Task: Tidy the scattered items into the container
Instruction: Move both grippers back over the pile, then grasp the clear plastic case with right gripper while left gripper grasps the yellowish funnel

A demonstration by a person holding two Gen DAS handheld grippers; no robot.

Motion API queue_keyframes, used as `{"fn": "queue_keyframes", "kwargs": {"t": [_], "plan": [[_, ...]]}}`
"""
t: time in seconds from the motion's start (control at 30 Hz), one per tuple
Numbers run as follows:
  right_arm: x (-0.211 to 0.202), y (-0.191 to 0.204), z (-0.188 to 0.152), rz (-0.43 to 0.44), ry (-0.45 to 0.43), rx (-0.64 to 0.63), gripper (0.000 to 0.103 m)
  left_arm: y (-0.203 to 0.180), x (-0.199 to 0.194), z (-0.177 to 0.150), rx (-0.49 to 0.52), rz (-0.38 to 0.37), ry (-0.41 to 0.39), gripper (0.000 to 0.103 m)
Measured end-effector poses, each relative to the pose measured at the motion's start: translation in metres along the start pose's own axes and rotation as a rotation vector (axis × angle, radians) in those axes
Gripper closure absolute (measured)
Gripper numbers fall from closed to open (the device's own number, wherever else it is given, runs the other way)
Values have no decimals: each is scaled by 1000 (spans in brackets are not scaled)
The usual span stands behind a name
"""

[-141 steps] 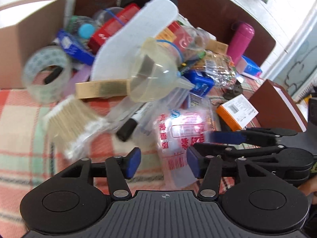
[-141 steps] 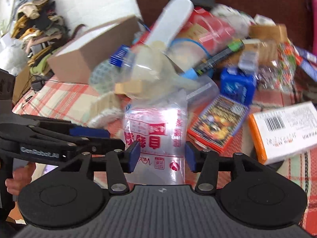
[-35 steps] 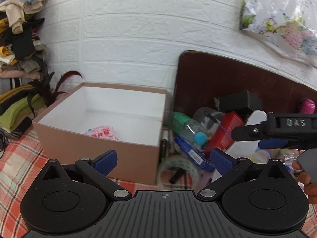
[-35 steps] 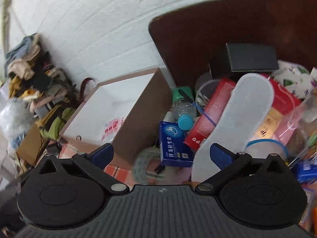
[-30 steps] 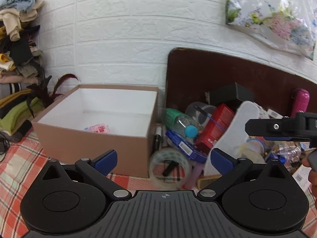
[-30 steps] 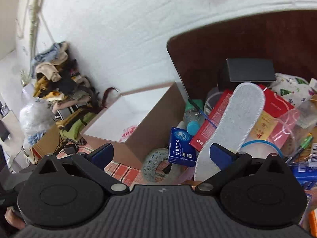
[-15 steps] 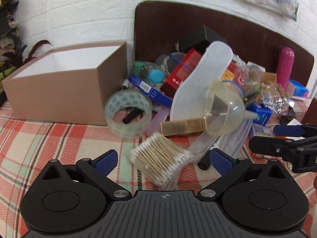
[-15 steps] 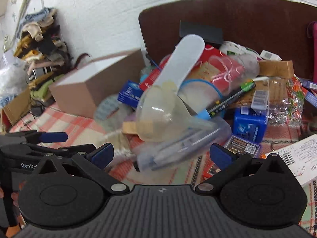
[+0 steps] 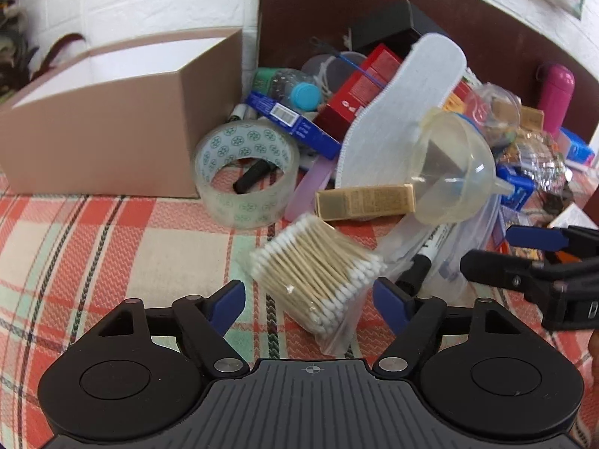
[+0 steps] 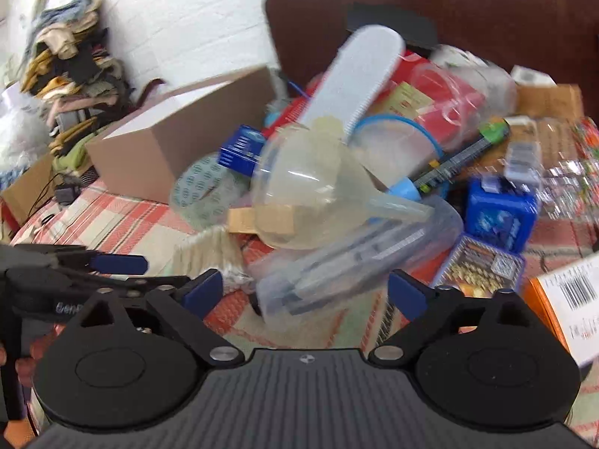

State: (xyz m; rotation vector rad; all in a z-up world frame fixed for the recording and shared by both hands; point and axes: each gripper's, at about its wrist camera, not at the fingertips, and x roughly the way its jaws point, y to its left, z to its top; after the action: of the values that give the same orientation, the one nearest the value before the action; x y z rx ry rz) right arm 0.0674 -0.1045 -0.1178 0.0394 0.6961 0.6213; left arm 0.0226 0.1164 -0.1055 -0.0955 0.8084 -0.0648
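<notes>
A bag of cotton swabs (image 9: 318, 273) lies on the checked cloth, right between the open blue pads of my left gripper (image 9: 312, 301), untouched by either pad. The brown cardboard box (image 9: 112, 112) stands at the back left, its inside hidden from here. In the right wrist view my right gripper (image 10: 305, 293) is open over a clear plastic bag of pens (image 10: 348, 250), with the clear funnel (image 10: 318, 187) just beyond it. The swabs (image 10: 209, 252) appear blurred to the left, and the box (image 10: 179, 131) further back.
A pile fills the back right: tape roll (image 9: 245, 172), white insole (image 9: 404, 104), gold box (image 9: 365, 200), red box (image 9: 365, 86), blue box (image 10: 499, 217), pink bottle (image 9: 556, 97). An orange-white carton (image 10: 569, 299) lies at the right. A brown headboard (image 9: 299, 18) stands behind.
Both grippers have dropped from box height to the pile. The left gripper has moved forward so its pads now flank the cotton swabs. The right gripper has closed in on the pen bag.
</notes>
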Motion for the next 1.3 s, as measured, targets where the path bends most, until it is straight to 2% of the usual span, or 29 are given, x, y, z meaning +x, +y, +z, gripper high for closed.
{"fn": "queue_keyframes", "kwargs": {"t": [0.1, 0.3, 0.4, 0.43, 0.47, 0.6, 0.73, 0.8, 0.83, 0.9, 0.97, 1.13, 1.3], "plan": [[5, 6, 1, -11, 5, -44, 10, 6, 4, 3, -7, -16, 15, 20], [23, -9, 1, -49, 59, 108, 11, 15, 22, 12, -76, -36, 50, 18], [33, -8, 1, -75, 90, 128, 11, 16, 30, 17, -96, -77, 60, 19], [36, -8, 1, -85, 104, 127, 14, 15, 32, 17, -84, -82, 63, 21], [36, -9, -1, -82, 107, 123, 15, 14, 33, 16, -71, -81, 62, 29], [26, -15, -6, -58, 116, 119, 26, 15, 31, 13, -34, -96, 63, 42], [12, -21, -14, -55, 135, 108, 43, 23, 20, 10, -26, -109, 61, 85], [4, -23, -19, -83, 145, 89, 48, 24, 18, 9, -41, -118, 68, 83], [0, -26, -21, -98, 147, 86, 51, 25, 17, 8, -48, -122, 71, 63], [-6, -29, -23, -113, 149, 94, 51, 26, 15, 7, -63, -131, 78, 59], [-7, -29, -21, -127, 151, 92, 51, 27, 13, 5, -78, -141, 85, 50], [2, -28, -18, -135, 145, 123, 50, 11, 9, 10, -46, -180, 71, 44], [10, -30, -17, -147, 119, 139, 49, -2, 12, 9, -5, -162, 76, 39]]}}
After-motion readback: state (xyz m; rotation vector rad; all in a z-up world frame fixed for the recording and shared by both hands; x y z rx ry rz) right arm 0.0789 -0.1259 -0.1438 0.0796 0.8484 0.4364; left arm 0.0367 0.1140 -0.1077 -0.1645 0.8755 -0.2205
